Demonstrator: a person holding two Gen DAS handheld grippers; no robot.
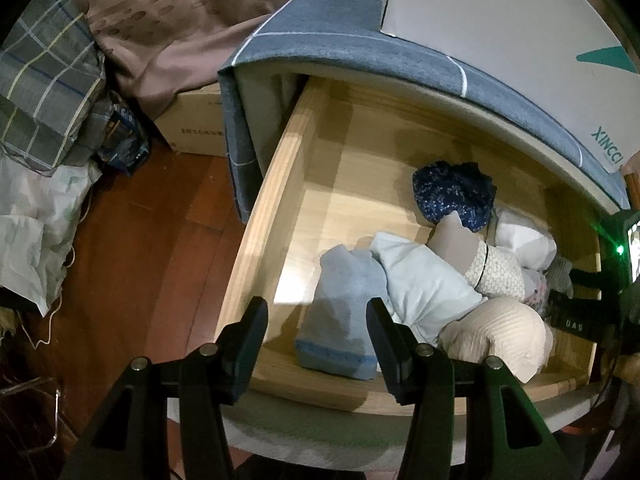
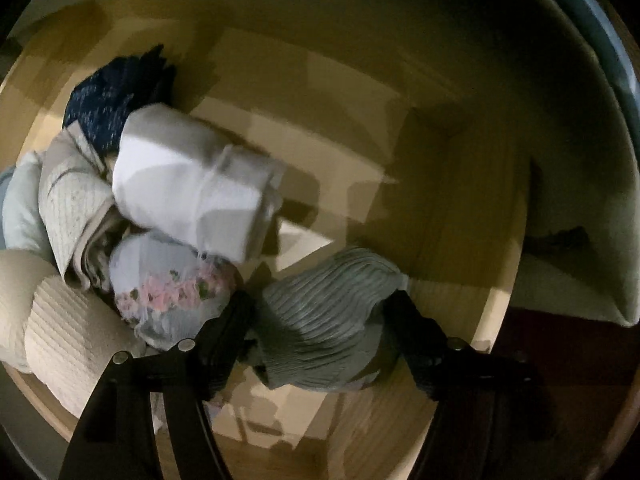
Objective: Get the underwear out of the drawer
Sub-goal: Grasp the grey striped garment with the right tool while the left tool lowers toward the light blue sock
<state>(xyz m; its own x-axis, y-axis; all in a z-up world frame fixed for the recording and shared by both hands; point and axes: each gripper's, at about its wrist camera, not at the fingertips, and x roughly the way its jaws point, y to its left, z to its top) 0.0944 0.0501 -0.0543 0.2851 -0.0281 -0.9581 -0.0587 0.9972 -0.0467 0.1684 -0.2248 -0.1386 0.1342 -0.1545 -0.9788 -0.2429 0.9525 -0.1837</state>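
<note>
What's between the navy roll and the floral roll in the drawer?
In the right wrist view, a white roll lies between the navy roll and the floral roll, touching both as far as the blur shows.

Bare drawer (image 1: pixel 256 240) floor lies left of the rolled bundles (image 1: pixel 424 280); bundles crowd its right side.

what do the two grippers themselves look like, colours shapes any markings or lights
Both are matte black. The left gripper has two flat, wedge-shaped fingers with dark padded inner faces, on angular black linkage arms joined by round silver pins. The right gripper has the same black fingers and silver pins, blurred in its own view. Seen from the left wrist, its body carries pale lettering that reads like "DAS", a green light and a small screen.
</note>
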